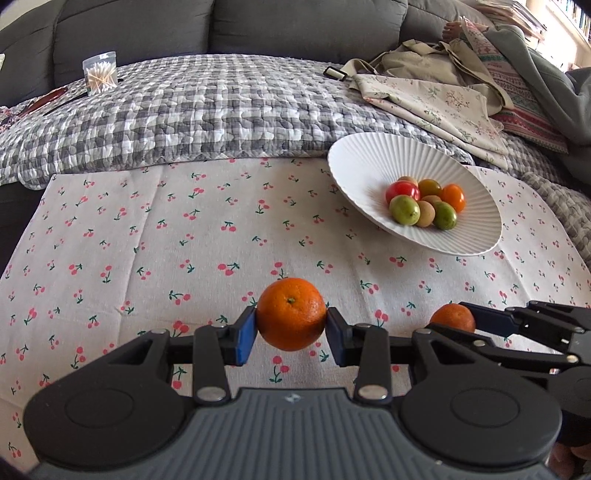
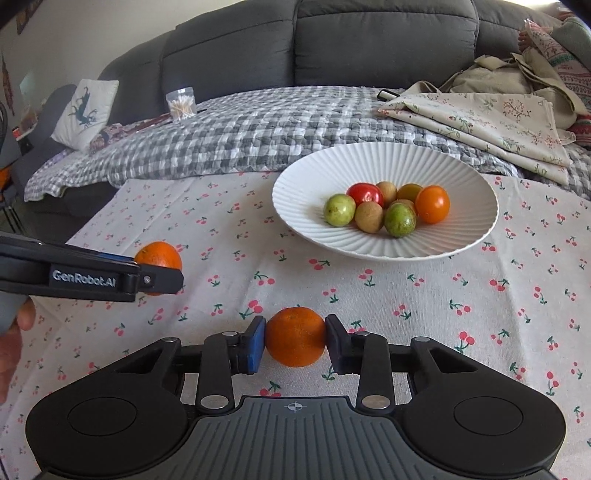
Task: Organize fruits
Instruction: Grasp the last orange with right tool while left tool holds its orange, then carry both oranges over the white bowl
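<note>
Holding one orange apiece: left gripper (image 1: 291,330) clamped on an orange (image 1: 291,314), right gripper (image 2: 295,343) clamped on another orange (image 2: 295,341), both near the plate's (image 2: 306,177) front rim; step, judged: carry; next calls for lifting over that rim beside the small fruits (image 2: 388,208).

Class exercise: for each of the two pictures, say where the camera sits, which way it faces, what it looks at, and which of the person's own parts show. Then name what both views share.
Left wrist view: sits on the left gripper, faces forward and down over its orange toward the plate; the right gripper enters lower right.
Right wrist view: sits on the right gripper, holding another orange; the left gripper and a hand show at left.
Shared: both oranges, plate, cherry-print cloth, sofa.
</note>
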A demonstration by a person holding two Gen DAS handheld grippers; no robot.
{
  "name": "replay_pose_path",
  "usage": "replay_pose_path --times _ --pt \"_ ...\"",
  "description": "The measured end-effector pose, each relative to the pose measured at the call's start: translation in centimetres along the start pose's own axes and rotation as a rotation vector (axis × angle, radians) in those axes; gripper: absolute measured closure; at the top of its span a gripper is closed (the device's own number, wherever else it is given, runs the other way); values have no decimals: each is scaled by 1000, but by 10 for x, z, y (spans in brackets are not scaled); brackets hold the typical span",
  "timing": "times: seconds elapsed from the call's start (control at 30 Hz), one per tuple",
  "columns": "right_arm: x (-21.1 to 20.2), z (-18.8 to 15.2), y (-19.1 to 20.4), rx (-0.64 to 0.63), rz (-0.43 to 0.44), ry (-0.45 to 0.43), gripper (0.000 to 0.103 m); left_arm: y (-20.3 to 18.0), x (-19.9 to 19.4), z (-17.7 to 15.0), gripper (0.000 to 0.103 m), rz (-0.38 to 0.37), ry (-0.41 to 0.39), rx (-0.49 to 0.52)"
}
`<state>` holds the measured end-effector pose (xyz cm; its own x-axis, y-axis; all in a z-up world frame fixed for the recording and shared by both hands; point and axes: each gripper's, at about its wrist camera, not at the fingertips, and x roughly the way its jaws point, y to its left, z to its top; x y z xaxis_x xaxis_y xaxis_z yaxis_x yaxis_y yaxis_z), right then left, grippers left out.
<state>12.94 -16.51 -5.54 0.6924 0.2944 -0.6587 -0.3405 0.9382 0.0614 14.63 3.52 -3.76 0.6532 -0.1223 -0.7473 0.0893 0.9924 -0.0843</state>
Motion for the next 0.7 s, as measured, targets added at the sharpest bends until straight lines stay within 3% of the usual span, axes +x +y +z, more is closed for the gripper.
replay_pose_path --times 0.7 --pt "-57 22 -11 63 51 -102 69 -2 -10 6 65 -14 -49 -10"
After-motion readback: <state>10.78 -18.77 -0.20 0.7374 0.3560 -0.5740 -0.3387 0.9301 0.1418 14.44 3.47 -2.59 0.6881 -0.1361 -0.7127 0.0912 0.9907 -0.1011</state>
